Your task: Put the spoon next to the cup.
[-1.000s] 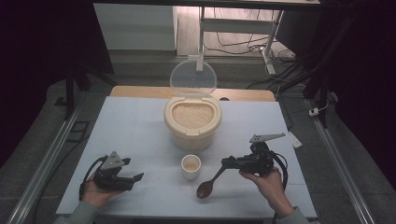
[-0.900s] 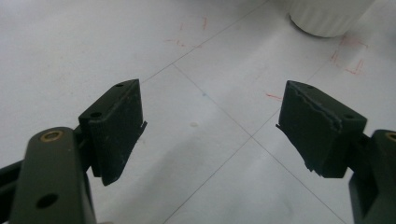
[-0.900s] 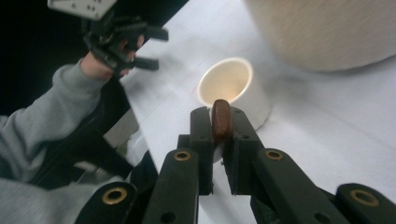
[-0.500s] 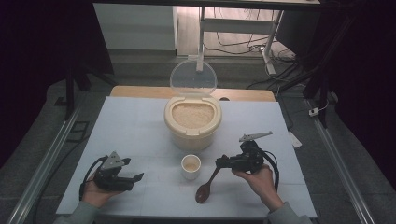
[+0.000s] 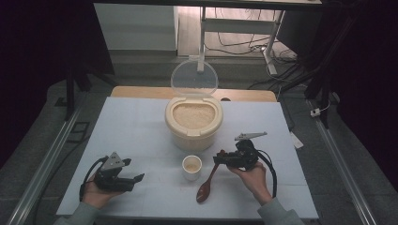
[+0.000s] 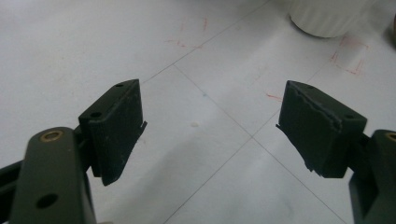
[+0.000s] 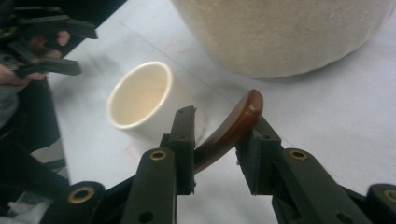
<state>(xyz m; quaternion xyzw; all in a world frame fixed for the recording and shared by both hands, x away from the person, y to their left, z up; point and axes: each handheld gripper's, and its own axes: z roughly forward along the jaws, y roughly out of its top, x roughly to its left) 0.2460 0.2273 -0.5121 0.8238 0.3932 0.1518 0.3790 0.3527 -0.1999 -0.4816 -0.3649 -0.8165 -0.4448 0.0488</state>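
A brown wooden spoon (image 5: 204,190) lies with its bowl on the white table (image 5: 141,126), its handle rising to my right gripper (image 5: 219,158). In the right gripper view the handle (image 7: 231,130) passes between the jaws of my right gripper (image 7: 217,126) and leans on the right one. Those jaws have just been opening and stand apart, so the gripper is open. A small white cup (image 5: 192,167) (image 7: 140,95) stands just left of the spoon. Behind it is the cream rice container (image 5: 193,123) (image 7: 289,32), lid raised. My left gripper (image 5: 136,179) (image 6: 210,107) rests open and empty at the front left.
The container's clear lid (image 5: 194,78) stands upright at the back. A wooden board (image 5: 141,92) lies along the table's far edge. Metal rails (image 5: 51,154) flank the table. The person's left hand with its gripper (image 7: 42,42) appears far off in the right gripper view.
The right hand has moved left and down toward the cup with the spoon. Its jaws have parted around the handle. The left hand has stayed put.
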